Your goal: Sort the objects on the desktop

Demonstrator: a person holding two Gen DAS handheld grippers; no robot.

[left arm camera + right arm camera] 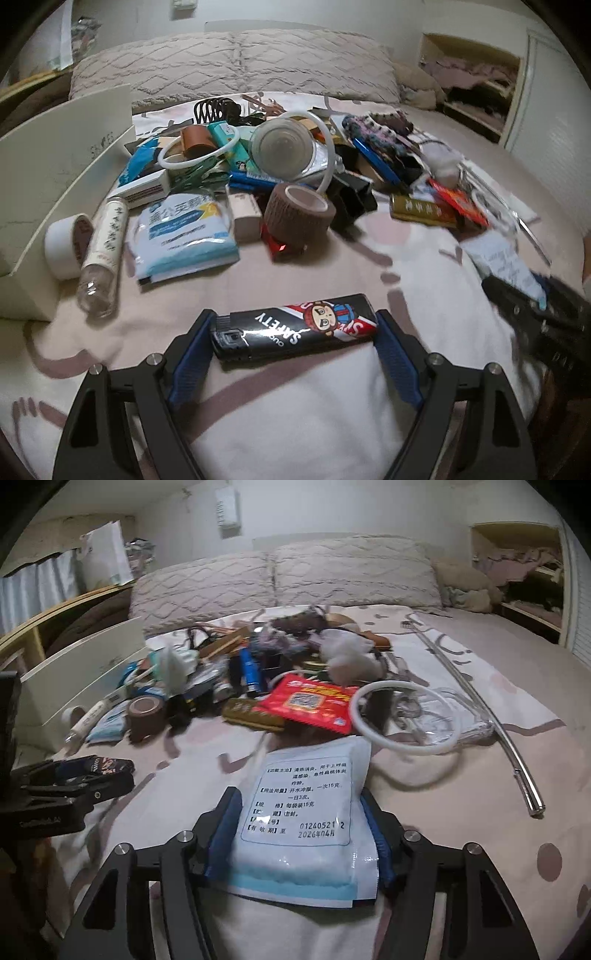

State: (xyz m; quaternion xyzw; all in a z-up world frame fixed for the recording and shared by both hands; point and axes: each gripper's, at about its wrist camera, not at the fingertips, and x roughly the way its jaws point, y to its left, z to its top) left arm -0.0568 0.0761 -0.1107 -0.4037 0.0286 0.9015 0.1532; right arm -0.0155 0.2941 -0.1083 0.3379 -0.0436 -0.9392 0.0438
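L gripper (295,341): jaws wide, pads clamped on both ends of black printed plastic lighter (295,332), crosswise above pink bedsheet (295,424). R gripper (295,834): jaws half-wide, pinching white-blue medicine sachet (306,812). Clutter pile (280,162) beyond.

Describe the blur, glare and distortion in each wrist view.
Left wrist view: the lighter is sharp with glare streaks, the right gripper smeared at the right edge; strong fisheye bending. Right wrist view: the sachet print is legible, the far pile soft; dim indoor light, dark corners.
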